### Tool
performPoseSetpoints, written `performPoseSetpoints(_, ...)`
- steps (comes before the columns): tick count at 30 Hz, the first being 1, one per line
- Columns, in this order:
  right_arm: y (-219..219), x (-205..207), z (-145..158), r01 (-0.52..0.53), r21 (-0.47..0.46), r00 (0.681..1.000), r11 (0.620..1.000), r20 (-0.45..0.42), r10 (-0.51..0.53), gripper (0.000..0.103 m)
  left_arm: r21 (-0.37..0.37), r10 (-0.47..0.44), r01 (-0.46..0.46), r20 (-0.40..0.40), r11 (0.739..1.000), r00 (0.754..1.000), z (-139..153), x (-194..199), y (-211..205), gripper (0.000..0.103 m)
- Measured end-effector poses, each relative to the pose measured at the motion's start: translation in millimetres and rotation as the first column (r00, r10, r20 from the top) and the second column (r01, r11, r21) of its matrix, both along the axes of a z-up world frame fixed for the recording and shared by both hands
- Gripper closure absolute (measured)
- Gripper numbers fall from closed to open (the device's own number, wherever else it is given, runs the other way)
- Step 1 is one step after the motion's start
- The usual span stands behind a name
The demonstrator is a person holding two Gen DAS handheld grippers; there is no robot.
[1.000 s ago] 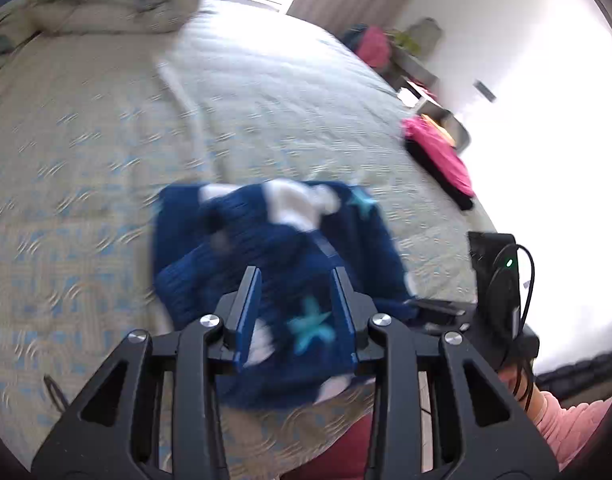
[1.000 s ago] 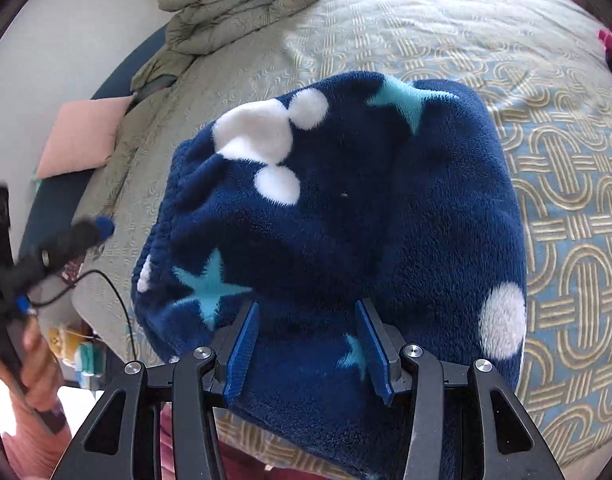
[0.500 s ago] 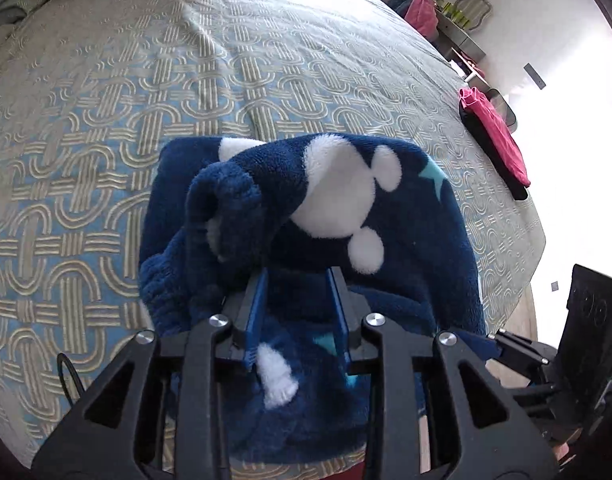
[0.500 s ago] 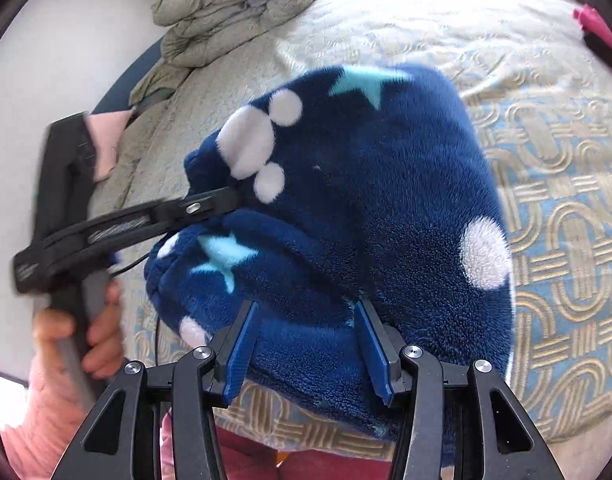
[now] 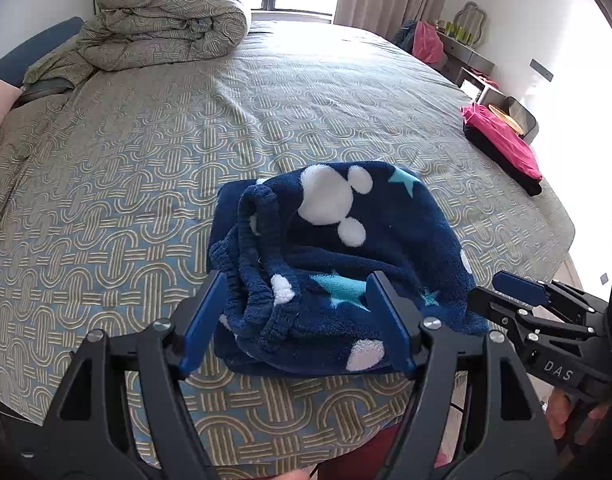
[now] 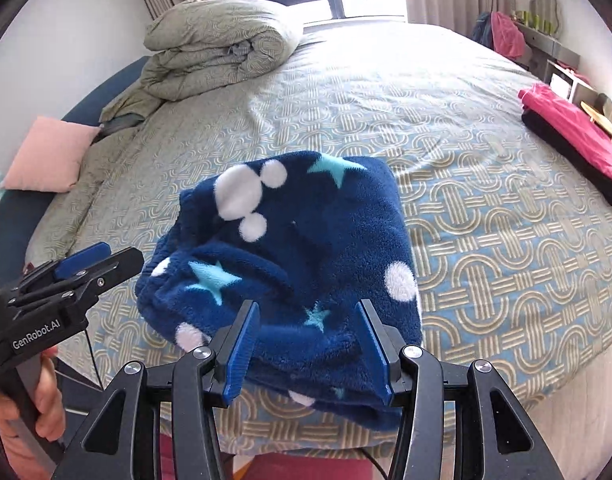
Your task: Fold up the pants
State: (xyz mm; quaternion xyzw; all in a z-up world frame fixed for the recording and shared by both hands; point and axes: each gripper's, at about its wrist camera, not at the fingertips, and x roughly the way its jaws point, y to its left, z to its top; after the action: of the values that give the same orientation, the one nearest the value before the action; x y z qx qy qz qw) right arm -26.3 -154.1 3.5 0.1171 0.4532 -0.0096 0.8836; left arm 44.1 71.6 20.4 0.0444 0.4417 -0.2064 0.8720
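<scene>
- Left hand-held gripper (image 5: 296, 322): black frame, blue finger pads, silver screws; "GenRobot.AI" lettering
- Right hand-held gripper (image 6: 310, 354): same build; "DAS" marking
- Bare skin; pink sleeve

pants (image 5: 330, 264) on bed (image 5: 146, 168) near edge, duvet (image 5: 166, 16) far behind

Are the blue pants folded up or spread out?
Folded up. The pants sit as a thick, lumpy bundle on the bed, layers stacked, the waistband bunched on the left, no legs stretched out.
</scene>
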Motion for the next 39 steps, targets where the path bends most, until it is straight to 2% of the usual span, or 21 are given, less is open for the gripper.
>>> performPoseSetpoints(5,7,-12,18,0.011,-0.033,1.0,0.999,0.028,-0.01,0.052,0.029,0.008,-0.008,0.027,1.0,1.0,5,-18,-5,0.029)
performPoseSetpoints(12,12,-26,26,0.015,-0.049,0.999,0.999,0.043,-0.013,0.052,0.04,0.011,-0.012,0.038,0.999,0.999,9,-34,-4,0.029)
performPoseSetpoints(16,0,-34,25,0.042,-0.036,0.999,0.998,0.036,-0.041,0.052,0.044,0.043,-0.043,0.009,0.998,0.999,3,-32,4,0.029)
performPoseSetpoints(19,-27,-40,8,0.085,0.038,0.996,0.996,-0.008,-0.085,0.047,0.072,0.077,-0.076,-0.009,0.995,0.997,-10,-26,15,0.029)
performPoseSetpoints(20,-39,-43,-2,0.099,0.085,0.995,0.991,-0.036,-0.097,0.042,0.103,0.089,-0.087,-0.017,0.991,0.996,-18,-21,19,0.029)
performPoseSetpoints(22,-60,-46,-24,0.125,0.18,0.99,0.976,-0.085,-0.111,0.04,0.125,0.102,-0.096,-0.047,0.988,0.994,-30,-11,28,0.029)
performPoseSetpoints(26,-92,-41,-59,0.154,0.339,0.98,0.928,-0.172,-0.1,0.038,0.082,0.126,-0.115,-0.135,0.99,0.983,-46,18,47,0.029)
performPoseSetpoints(30,-103,-23,-66,0.13,0.383,0.986,0.914,-0.144,-0.08,0.027,-0.002,0.143,-0.147,-0.21,0.989,0.967,-54,44,59,0.029)
performPoseSetpoints(33,-107,0,-68,0.092,0.393,0.99,0.915,-0.136,-0.042,0.024,-0.033,0.132,-0.143,-0.232,0.989,0.964,-58,55,55,0.028)
performPoseSetpoints(36,-110,25,-72,0.079,0.396,0.989,0.915,-0.146,-0.022,0.024,-0.013,0.076,-0.081,-0.236,0.997,0.969,-65,67,41,0.014)
performPoseSetpoints(39,-111,48,-81,0.064,0.419,0.987,0.906,-0.158,0.003,0.023,0.007,0.084,-0.085,-0.258,0.996,0.963,-77,78,36,0.014)
